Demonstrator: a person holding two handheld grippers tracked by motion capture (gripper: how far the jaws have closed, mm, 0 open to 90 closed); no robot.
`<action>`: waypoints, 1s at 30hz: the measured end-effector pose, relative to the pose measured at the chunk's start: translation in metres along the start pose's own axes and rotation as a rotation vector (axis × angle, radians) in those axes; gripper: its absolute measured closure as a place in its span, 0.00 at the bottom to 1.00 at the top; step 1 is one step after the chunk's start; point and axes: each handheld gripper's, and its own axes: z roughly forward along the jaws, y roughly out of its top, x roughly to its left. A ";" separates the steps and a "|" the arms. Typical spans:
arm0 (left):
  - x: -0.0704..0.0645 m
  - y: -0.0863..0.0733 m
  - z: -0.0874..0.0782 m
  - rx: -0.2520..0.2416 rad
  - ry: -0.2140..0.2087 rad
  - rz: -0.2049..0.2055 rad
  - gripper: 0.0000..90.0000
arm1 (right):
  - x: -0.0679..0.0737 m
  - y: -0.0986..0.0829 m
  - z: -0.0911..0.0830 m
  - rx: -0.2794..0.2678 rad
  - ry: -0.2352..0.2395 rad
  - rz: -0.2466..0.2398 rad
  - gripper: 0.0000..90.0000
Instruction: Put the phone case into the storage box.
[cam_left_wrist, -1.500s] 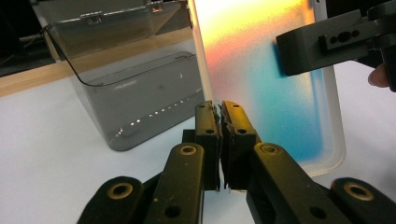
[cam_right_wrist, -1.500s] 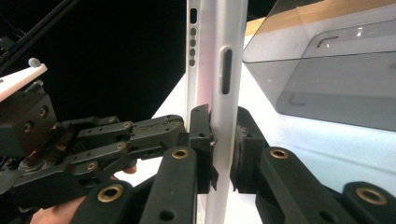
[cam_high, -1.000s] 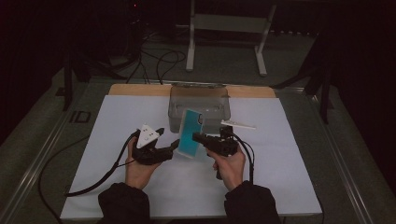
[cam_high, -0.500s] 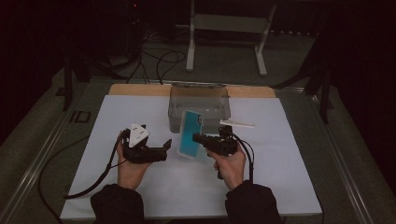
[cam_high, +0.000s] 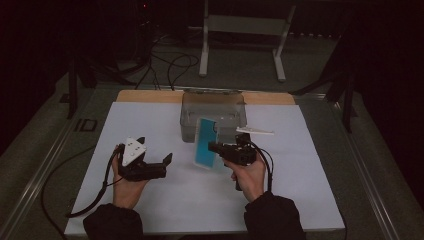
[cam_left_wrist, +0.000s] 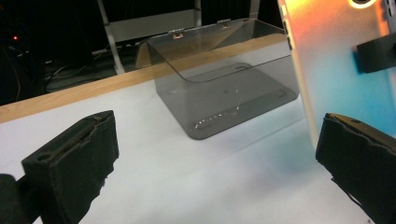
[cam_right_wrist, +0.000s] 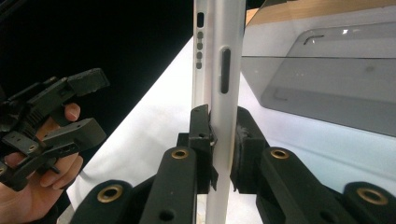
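A flat teal phone (cam_high: 205, 142) stands on edge above the white sheet, with my right gripper (cam_high: 215, 148) shut on its lower side. In the right gripper view the two pads clamp the phone's silver edge (cam_right_wrist: 219, 70) at my right gripper (cam_right_wrist: 223, 144). My left gripper (cam_high: 155, 150) hangs open to the left of the phone, apart from it. In the left gripper view my left gripper (cam_left_wrist: 215, 158) has its jaws wide apart with nothing between them, and the phone (cam_left_wrist: 341, 93) rises at the right. A smoky clear box (cam_high: 187, 120) sits open just behind the phone.
White sheet (cam_high: 300, 165) covers the table, with a wooden strip (cam_high: 145, 96) along its back edge. A metal stand (cam_high: 240, 30) and cables lie on the floor beyond. The box (cam_left_wrist: 224, 84) stands ahead of the left gripper, and cables trail from both grippers.
My left gripper has drawn away leftward from the phone and now stands open. The right gripper has kept the phone in about the same place.
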 end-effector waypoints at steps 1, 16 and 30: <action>0.000 0.000 0.000 0.000 0.000 0.000 0.00 | 0.000 0.000 0.000 0.000 0.000 0.000 0.91; 0.014 -0.037 -0.022 -0.048 -0.009 0.002 0.00 | 0.003 0.016 -0.002 0.018 -0.023 -0.021 0.91; 0.024 -0.074 -0.041 -0.029 0.010 -0.007 0.00 | -0.001 0.024 -0.002 0.034 -0.045 -0.012 0.91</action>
